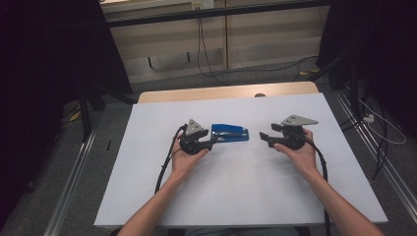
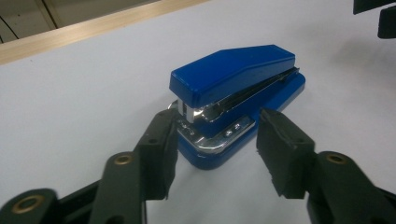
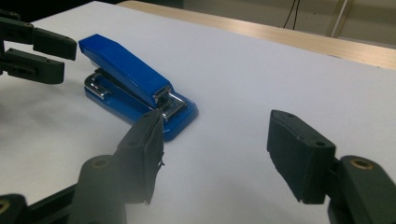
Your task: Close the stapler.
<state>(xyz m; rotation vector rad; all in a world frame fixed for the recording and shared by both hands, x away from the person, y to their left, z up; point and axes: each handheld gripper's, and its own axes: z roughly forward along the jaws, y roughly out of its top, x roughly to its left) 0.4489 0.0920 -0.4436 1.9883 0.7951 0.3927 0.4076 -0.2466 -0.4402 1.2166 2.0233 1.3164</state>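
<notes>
Two black jaws of the left gripper [image 2: 217, 154] stand spread apart, and the near end of the blue stapler [image 2: 236, 93] sits just in front of the gap between them; the pads do not press on it. On both sides of these jaws the white table cover [image 2: 70, 107] is bare. Farther away, the right gripper [image 3: 215, 156] is also spread, holding nothing, with the stapler ahead of its left jaw and well apart from its right jaw. Beyond the stapler, the wooden table edge [image 1: 226, 92] runs across, some way from both grippers.
</notes>
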